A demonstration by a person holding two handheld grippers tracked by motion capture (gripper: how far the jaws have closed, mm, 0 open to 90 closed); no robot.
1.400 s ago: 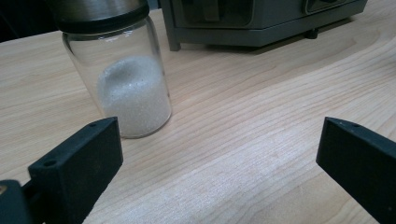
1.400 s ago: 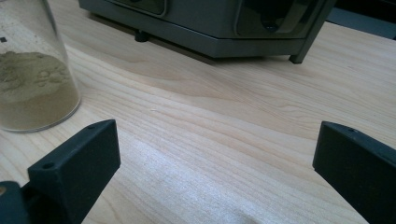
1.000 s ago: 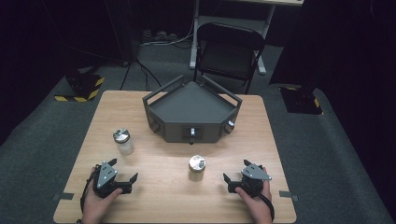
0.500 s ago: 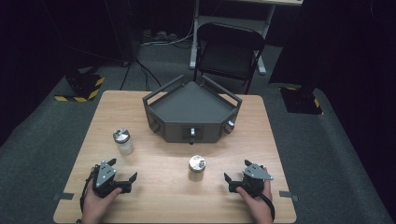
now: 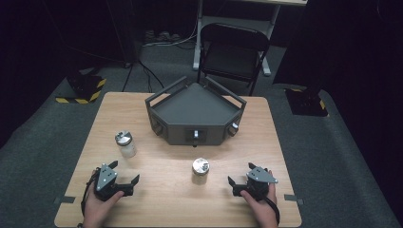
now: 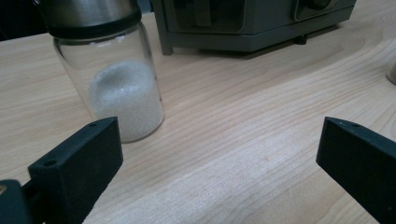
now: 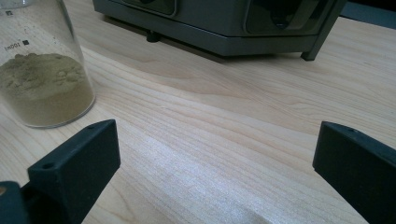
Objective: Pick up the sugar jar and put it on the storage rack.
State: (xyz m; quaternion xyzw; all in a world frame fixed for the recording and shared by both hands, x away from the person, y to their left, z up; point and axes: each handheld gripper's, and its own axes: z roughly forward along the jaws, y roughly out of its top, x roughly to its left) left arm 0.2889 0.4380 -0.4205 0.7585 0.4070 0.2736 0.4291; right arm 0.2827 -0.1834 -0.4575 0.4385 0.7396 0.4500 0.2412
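Observation:
Two glass jars with metal lids stand on the wooden table (image 5: 157, 199). The jar of white grains (image 5: 125, 144) (image 6: 119, 79) is at the left; the jar of olive-brown powder (image 5: 200, 170) (image 7: 44, 74) stands in the middle. My left gripper (image 5: 124, 179) (image 6: 219, 163) rests near the front left edge, open, with nothing between its jaws; the white jar is just ahead of it, to its left. My right gripper (image 5: 240, 178) (image 7: 217, 163) rests near the front right edge, open and holding nothing, with the powder jar ahead to its left.
A dark grey angular machine (image 5: 195, 114) (image 6: 252, 23) (image 7: 219, 23) with knobs on its front sits at the table's far middle. A black folding chair (image 5: 233, 52) stands behind the table. Bare wood lies between the grippers.

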